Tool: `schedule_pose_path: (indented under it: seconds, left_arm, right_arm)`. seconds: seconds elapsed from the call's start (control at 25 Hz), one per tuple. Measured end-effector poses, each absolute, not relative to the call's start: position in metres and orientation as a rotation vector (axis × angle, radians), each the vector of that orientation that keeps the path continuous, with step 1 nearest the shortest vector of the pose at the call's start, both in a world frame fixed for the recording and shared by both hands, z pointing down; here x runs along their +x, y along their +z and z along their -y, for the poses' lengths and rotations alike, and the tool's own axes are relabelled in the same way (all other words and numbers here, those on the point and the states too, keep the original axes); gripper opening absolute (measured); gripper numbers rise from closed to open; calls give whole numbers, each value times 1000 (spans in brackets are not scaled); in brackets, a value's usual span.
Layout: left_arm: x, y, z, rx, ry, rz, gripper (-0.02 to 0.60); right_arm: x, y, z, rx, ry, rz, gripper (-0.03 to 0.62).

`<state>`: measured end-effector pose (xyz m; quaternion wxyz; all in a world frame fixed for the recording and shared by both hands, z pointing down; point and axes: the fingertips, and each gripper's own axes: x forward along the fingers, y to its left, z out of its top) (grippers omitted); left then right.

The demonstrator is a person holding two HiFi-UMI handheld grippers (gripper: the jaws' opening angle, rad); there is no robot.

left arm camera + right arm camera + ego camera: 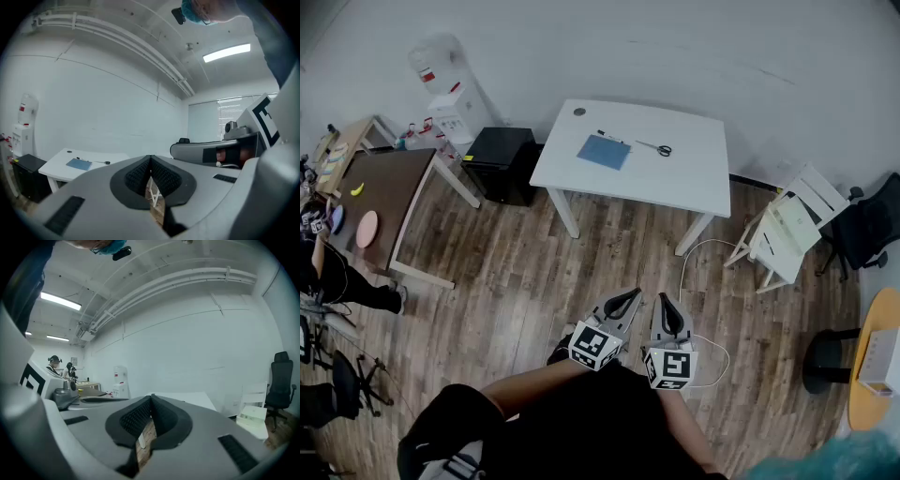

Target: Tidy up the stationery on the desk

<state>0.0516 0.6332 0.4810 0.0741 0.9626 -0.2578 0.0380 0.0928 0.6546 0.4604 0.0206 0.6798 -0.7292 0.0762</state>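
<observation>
Nearest, at the lower centre of the head view, the left gripper and the right gripper are held side by side in front of the person, both roughly level. In each gripper's own view the fingers are pressed together tip to tip, with nothing between them, only floor showing through the gap behind the tips.

Beyond them lies a stretch of wooden floor, so the person stands well apart from the work.

Further off, in the upper centre of the frame, is the white surface. On it lie a blue notebook, a dark pen just beside the notebook's far edge, a pair of scissors to the notebook's right, and a small dark round thing near the far left corner, too small to name.

By my reading, the tidying has not started: every piece lies loose and spread out, nothing is gathered or held, and the approach to the surface comes first.
</observation>
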Motion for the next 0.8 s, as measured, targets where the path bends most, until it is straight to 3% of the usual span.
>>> schedule_pose_path:
  seconds: [0.56, 0.8]
  left_arm:
    - [38, 472, -615, 2878, 41, 831, 14]
    - [42, 488, -579, 2841, 39, 817, 14]
  right_arm:
    - [95, 462, -647, 2138, 236, 2316, 34]
    - [73, 479, -613, 1927, 309, 2458, 34]
